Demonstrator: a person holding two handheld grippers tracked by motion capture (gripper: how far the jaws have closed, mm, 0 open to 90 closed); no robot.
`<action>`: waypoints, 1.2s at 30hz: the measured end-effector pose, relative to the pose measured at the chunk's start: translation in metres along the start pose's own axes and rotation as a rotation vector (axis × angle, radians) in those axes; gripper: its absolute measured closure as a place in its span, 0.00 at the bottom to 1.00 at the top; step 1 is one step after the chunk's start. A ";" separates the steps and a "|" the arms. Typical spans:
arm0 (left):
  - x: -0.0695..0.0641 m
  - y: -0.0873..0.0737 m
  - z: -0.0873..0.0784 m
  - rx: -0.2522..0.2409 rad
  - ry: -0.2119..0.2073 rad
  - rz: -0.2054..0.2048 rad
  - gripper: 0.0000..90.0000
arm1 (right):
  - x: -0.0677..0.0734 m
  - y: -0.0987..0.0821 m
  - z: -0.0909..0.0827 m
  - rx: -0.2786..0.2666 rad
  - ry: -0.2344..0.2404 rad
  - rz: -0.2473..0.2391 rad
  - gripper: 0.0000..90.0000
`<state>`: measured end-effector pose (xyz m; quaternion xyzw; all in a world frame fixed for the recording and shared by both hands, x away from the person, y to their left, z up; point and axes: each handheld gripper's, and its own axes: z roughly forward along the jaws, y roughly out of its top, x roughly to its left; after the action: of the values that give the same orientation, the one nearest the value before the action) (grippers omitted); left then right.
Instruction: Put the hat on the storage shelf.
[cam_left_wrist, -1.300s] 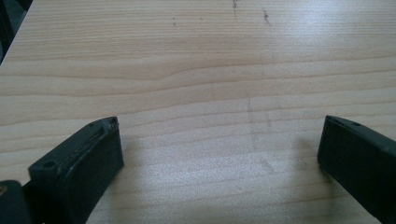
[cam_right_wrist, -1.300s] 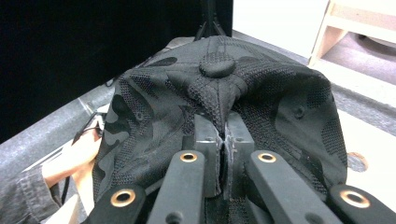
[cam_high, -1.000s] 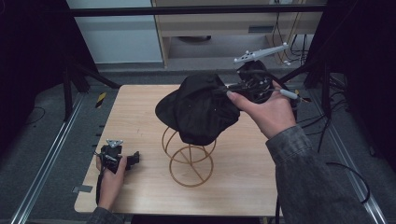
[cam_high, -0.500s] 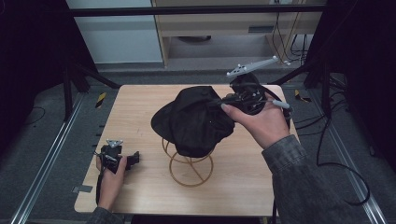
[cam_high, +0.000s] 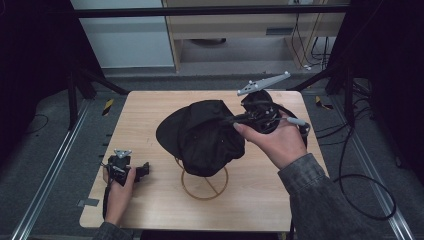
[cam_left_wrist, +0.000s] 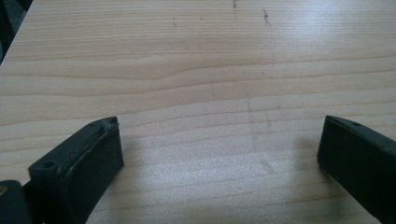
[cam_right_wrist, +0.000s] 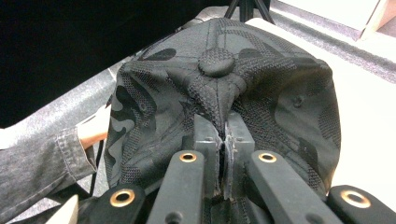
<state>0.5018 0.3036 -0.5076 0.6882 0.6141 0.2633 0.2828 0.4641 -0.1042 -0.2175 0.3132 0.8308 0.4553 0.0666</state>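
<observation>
right gripper (cam_right_wrist: 223, 140): clamped on black cap (cam_high: 207, 135) over wire stand (cam_high: 204, 182) | left gripper (cam_left_wrist: 219, 154): jaws apart, empty

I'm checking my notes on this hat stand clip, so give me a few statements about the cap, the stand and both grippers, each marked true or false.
1. The right gripper is shut on the black cap. True.
2. The left gripper holds the cap's brim. False: its jaws stand open over bare table.
3. The cap is over the wire stand. True.
4. The wire stand lies tipped over. False: it stands upright on its ring base.
5. The cap is bright red. False: it is black.
</observation>
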 end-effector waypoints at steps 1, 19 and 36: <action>0.000 0.000 0.000 0.000 0.000 0.000 0.00 | 0.001 0.001 -0.001 0.001 -0.002 -0.001 0.96; 0.000 0.000 0.000 0.000 0.000 0.000 0.00 | 0.013 -0.003 0.014 0.082 -0.022 -0.030 0.96; 0.000 0.000 0.000 0.000 0.000 0.000 0.00 | 0.019 -0.005 0.025 0.109 -0.054 -0.062 0.96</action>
<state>0.5018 0.3036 -0.5075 0.6882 0.6141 0.2633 0.2828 0.4573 -0.0773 -0.2324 0.3029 0.8614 0.3986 0.0860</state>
